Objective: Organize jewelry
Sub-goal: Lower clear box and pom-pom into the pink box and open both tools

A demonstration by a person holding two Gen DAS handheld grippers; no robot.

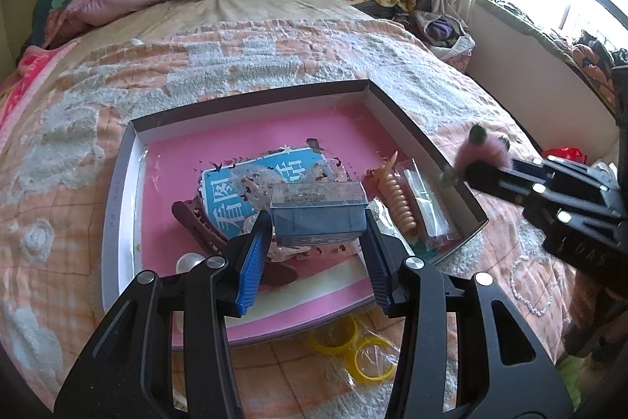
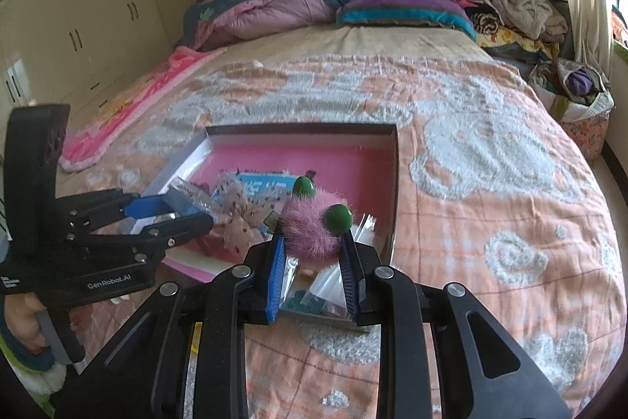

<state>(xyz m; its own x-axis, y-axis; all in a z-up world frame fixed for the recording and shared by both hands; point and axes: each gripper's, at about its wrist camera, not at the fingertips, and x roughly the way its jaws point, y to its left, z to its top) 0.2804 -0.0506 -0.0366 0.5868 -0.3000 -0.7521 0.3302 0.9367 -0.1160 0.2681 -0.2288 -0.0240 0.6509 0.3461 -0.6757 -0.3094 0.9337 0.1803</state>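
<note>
Evidently a sorting job on the bed (image 1: 274, 57), whose quilt is tufted, orange and grey-white. Low cardboard box (image 1: 412, 128) sits at frame centre, pink glossy floor inside, serving as the collecting tray.

Left hand-held gripper (image 1: 318, 222): blue ribbed pads clamped on the two ends of a small clear-topped case (image 1: 320, 213), rigid plastic, blue-grey base, something glittery inside. It hangs just above the box's clutter, probably to be set down there.

Right hand-held gripper (image 2: 312, 242): pads pinched on a pink fluffy hair tie (image 2: 310, 230) with two smooth green beads. Soft fur squashes between the pads; held over the box's lower right corner, likely for dropping in.

Already in the box: dark red claw clip (image 1: 200, 226), toothed, hard plastic, left of the case; a string of pale gold beads (image 1: 396, 199) right of it; flat clear bags (image 1: 428, 207) beside the right wall; a blue printed card (image 1: 235, 183) beneath.

Outside, at lower centre of the left view, yellow rings (image 1: 353, 344) in crinkled film lie on the quilt, not yet collected.
</note>
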